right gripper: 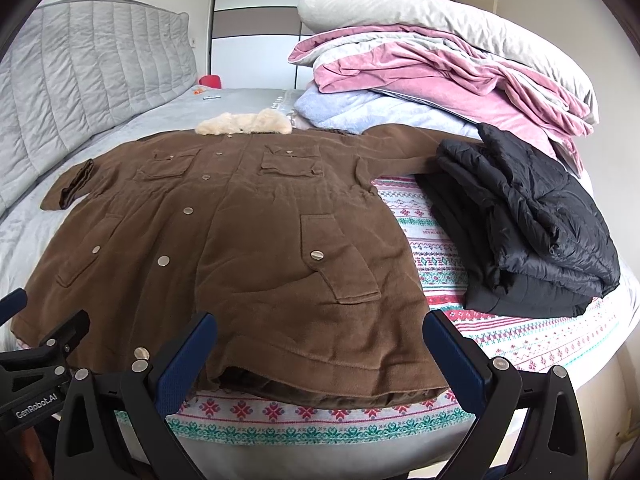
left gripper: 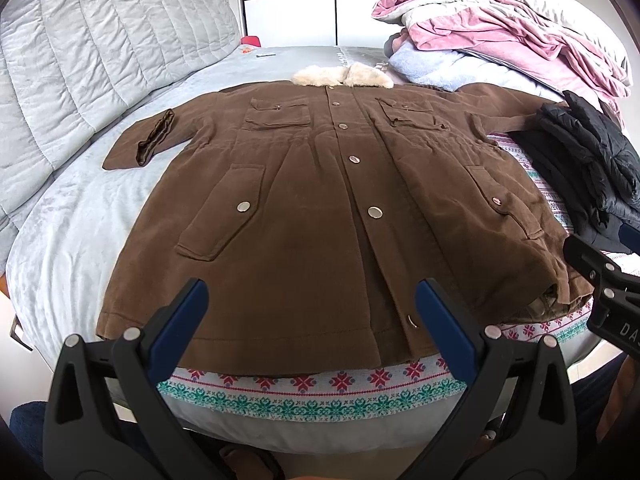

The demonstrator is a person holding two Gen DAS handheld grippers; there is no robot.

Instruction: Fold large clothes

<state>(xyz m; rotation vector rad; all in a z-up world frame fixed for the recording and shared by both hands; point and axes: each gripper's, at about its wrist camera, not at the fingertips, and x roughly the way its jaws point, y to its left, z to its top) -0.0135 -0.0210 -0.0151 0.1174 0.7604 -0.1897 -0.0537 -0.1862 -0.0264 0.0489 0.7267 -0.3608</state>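
Note:
A large brown coat (left gripper: 312,200) with a cream fur collar (left gripper: 344,76) lies flat, front up and buttoned, on the bed; it also shows in the right wrist view (right gripper: 248,248). Its left sleeve (left gripper: 140,140) is spread out; the right sleeve (right gripper: 400,148) runs under a black jacket. My left gripper (left gripper: 312,300) is open and empty over the coat's hem, left of centre. My right gripper (right gripper: 320,336) is open and empty over the hem's right corner.
A folded black puffer jacket (right gripper: 520,224) lies right of the coat on a patterned blanket (right gripper: 440,264). A pile of pink and pale blue bedding (right gripper: 420,76) with a pillow sits at the back right. A grey quilted headboard (left gripper: 100,52) rises on the left.

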